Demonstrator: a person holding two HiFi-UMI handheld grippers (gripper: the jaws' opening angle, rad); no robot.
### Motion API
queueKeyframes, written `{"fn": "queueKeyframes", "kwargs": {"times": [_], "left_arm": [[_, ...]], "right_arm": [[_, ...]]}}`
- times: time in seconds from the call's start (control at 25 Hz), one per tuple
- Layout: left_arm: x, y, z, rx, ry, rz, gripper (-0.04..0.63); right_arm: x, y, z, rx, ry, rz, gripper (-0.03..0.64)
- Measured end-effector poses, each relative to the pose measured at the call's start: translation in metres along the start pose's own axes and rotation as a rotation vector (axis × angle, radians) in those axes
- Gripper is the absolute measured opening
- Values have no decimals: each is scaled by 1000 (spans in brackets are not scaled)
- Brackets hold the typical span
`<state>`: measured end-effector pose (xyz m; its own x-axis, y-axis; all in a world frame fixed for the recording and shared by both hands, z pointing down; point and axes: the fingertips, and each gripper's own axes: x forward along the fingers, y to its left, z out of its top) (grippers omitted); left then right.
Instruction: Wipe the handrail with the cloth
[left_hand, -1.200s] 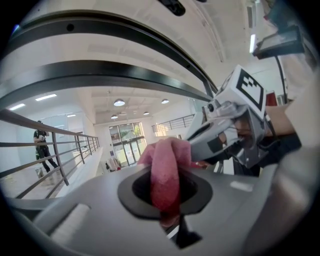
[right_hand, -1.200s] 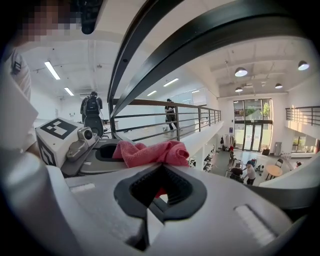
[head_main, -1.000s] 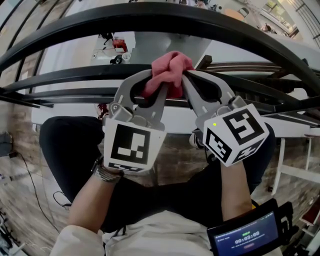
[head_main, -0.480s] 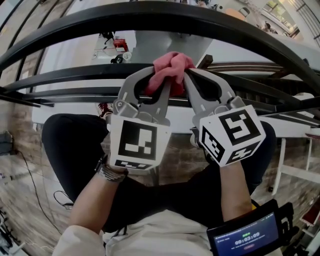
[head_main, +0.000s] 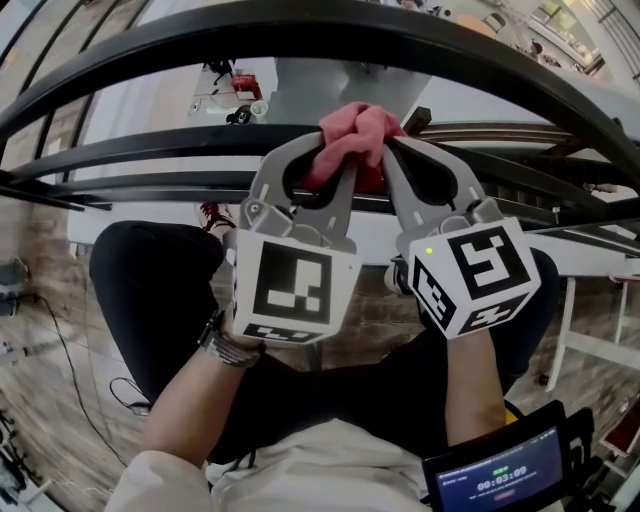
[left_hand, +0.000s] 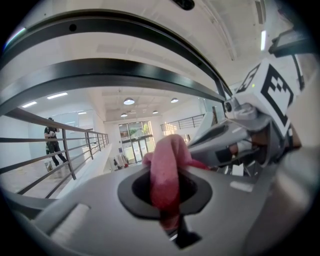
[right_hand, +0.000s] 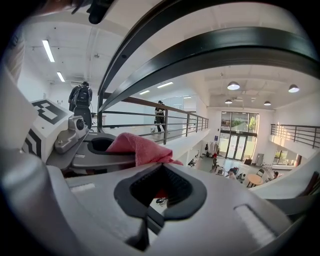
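Bright atrium (right_hand: 235, 145) beyond | handrail (head_main: 150, 55) smooth, black, runs left-right across you | cloth (head_main: 355, 135) pink, fuzzy, bunched upward just beneath it | your left gripper (head_main: 338, 172) and right gripper (head_main: 392, 152) both pinch it

I see both forearms stretched forward side by side. My left gripper (head_main: 338, 172) and right gripper (head_main: 390, 165) meet tip to tip, each clamped on the cloth (head_main: 356, 126).
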<state>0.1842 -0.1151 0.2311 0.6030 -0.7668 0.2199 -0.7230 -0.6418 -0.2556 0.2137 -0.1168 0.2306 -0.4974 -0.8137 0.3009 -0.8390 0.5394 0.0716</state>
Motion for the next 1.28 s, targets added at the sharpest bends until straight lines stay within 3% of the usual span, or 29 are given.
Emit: {"fn": "queueKeyframes", "kwargs": {"times": [0.72, 1.28], "left_arm": [[7, -2, -6, 4, 52, -26, 26], [-6, 0, -5, -30, 28, 43, 26]], "right_arm": [[11, -2, -5, -10, 46, 6, 2], [5, 11, -2, -7, 18, 66, 2]]}}
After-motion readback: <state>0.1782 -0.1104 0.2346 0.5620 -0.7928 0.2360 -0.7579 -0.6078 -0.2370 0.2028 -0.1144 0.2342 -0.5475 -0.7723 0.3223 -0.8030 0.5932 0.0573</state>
